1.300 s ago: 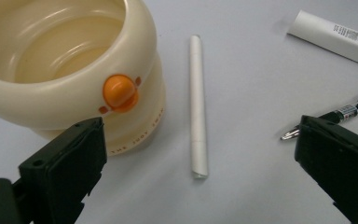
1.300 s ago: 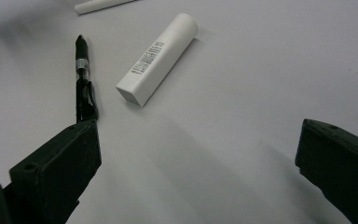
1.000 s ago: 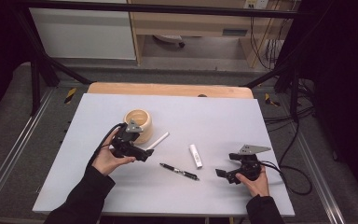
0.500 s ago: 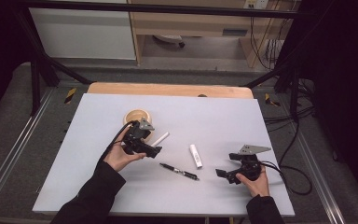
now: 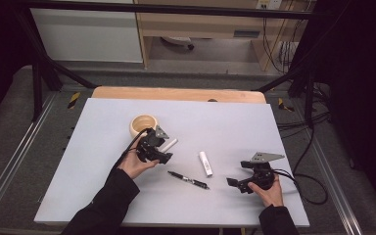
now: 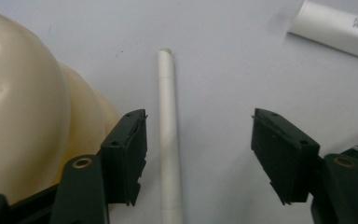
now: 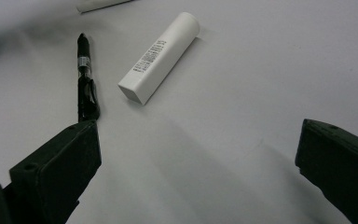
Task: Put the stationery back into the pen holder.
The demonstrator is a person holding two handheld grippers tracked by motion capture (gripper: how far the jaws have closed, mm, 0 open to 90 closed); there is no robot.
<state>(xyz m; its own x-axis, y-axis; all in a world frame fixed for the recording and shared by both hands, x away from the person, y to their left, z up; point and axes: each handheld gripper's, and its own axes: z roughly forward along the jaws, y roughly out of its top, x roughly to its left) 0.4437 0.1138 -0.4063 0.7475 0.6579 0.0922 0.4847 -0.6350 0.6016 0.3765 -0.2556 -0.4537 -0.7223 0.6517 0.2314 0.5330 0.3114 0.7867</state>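
A pale grey bench [image 5: 235, 122] carries the work. The left hand-held gripper [image 6: 198, 154], jaws just closing yet still apart, straddles a slim white pen [image 6: 169, 135] beside the cream bowl [image 6: 23, 112]; centring it before pinching would likely serve best. The right hand-held gripper [image 7: 196, 172] rests wide open, holding nothing. Its view reads the white tube's [image 7: 161, 56] label; the high view places the black pen [image 5: 188, 179].

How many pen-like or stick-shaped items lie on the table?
3: a thin white pen between the left gripper's open jaws beside the bowl, a black pen mid-table, and a white tube just right of it.
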